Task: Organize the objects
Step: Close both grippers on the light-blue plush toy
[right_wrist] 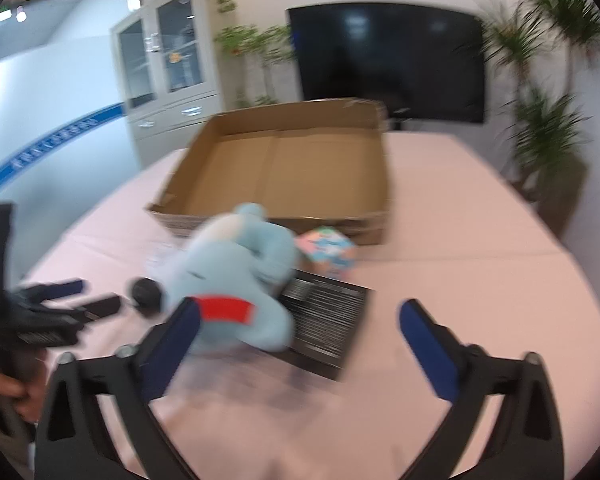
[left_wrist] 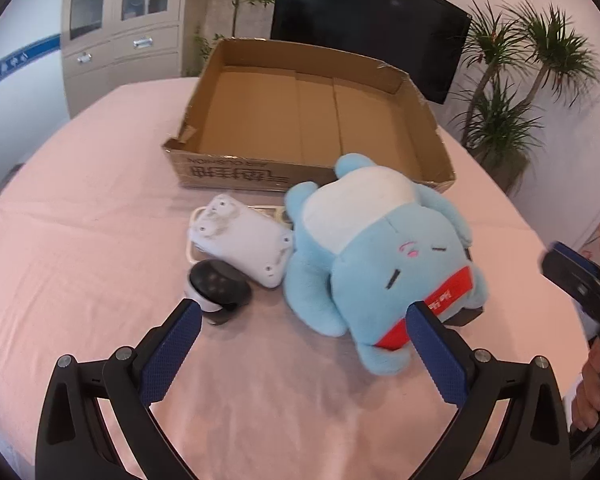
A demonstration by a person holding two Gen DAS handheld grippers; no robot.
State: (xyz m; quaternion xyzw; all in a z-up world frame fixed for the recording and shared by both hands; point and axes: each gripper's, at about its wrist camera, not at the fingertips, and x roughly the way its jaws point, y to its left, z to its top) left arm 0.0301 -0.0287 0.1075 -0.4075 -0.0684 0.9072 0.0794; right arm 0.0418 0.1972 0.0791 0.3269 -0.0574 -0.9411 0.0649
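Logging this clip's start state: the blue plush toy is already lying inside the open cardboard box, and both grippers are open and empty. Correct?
Not quite. The blue plush toy lies on the pink tablecloth in front of the open cardboard box, whose interior is empty in the left wrist view. Left gripper and right gripper are open and empty.

Fuzzy blue plush toy (left_wrist: 380, 248), matt corrugated cardboard box (left_wrist: 300, 120), smooth pink tablecloth (left_wrist: 80, 240), glossy white plastic device (left_wrist: 240, 240).

A dark screen (left_wrist: 370, 24) hangs on the white wall, a grey glass-door cabinet (left_wrist: 120, 20) to its left, potted palms (left_wrist: 512, 92) on its right.
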